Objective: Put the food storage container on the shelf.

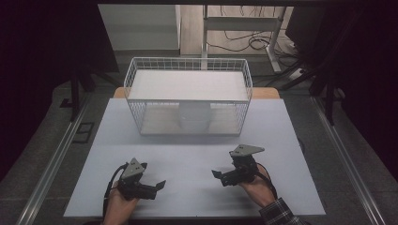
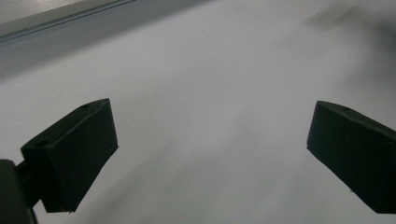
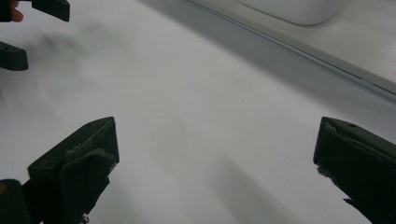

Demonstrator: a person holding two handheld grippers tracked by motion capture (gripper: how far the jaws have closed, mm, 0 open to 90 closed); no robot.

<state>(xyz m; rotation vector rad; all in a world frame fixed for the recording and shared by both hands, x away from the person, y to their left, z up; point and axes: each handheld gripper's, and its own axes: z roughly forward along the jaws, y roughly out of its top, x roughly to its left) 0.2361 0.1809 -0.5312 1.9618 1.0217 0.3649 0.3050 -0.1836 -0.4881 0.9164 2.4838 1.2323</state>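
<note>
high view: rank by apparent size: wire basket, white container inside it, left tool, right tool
1. Wire basket, clearly largest.
2. White container inside the basket.
3. Left tool and right tool: they look about alike, so no ranking between them. Both sit nearer the camera, which inflates them against the container.

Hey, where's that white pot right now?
In the high view the white pot sits on the lower shelf of the wire basket at the table's far middle, ahead of both grippers.
</note>
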